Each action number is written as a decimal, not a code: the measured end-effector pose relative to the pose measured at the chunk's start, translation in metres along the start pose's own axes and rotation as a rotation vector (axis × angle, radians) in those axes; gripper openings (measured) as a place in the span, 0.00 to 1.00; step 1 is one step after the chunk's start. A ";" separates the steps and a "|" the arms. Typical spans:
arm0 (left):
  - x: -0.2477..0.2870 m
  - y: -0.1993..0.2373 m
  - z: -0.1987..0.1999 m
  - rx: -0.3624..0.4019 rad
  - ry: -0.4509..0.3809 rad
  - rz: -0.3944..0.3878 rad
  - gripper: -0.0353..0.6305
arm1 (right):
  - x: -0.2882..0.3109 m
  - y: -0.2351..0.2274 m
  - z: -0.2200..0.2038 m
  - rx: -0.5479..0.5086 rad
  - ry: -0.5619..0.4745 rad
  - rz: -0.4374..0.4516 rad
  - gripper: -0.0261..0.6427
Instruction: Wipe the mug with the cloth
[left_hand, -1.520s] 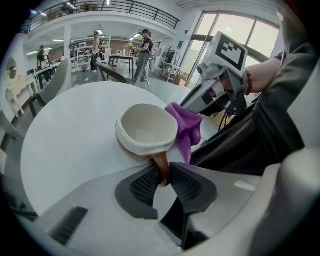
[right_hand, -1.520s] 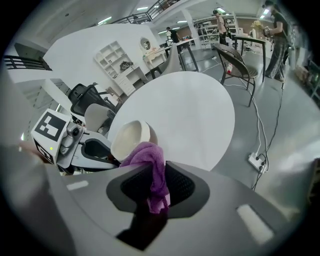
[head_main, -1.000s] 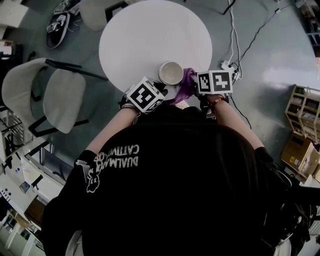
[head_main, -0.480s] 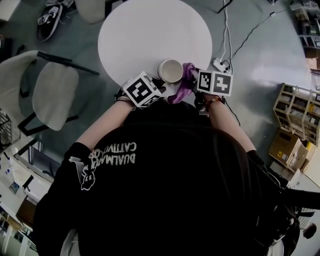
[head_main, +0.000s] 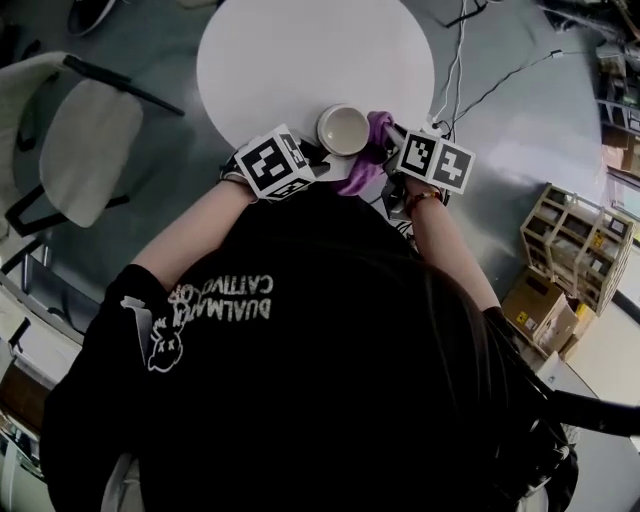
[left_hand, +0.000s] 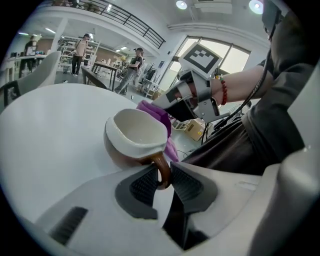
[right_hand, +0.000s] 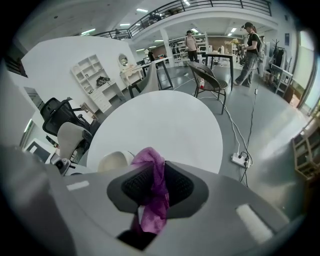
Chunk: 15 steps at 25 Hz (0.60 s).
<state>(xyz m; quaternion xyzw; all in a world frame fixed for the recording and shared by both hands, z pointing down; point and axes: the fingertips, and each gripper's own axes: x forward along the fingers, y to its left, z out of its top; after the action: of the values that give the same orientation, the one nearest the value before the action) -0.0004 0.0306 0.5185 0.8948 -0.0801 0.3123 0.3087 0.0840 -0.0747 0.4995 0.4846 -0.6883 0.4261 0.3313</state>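
Left gripper (left_hand: 164, 181): closed on the handle (left_hand: 162, 170) of the mug (left_hand: 135, 137). The mug is directly ahead of it, mouth up, at the near edge of the tabletop (left_hand: 45, 135).

Right gripper (right_hand: 156, 182): clamped on the cloth (right_hand: 149, 159), bunched end projecting forward. From this gripper the mug lies just ahead and to the left. The cloth appears to meet the mug's side, so I judge the right hand does the wiping.

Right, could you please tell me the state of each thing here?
Brown ceramic mug with white inside: mouth up, empty, gripped by its handle.
Purple cloth: bunched, touching the mug's side.
Left gripper: shut on the mug's handle, jaws just eased slightly wider.
Right gripper: shut on the cloth.
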 end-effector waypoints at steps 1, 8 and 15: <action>0.000 0.000 0.000 0.002 0.001 -0.001 0.17 | 0.001 0.000 0.001 -0.004 0.002 0.002 0.15; -0.004 0.003 -0.006 0.014 0.045 0.012 0.17 | 0.013 0.007 0.008 -0.044 0.012 0.038 0.15; -0.002 0.000 -0.008 0.005 0.043 0.053 0.17 | 0.015 0.025 0.022 -0.223 0.024 0.078 0.15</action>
<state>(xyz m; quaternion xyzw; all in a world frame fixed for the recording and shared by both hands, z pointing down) -0.0063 0.0350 0.5224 0.8861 -0.0963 0.3399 0.2999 0.0549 -0.0962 0.4965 0.4124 -0.7457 0.3653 0.3747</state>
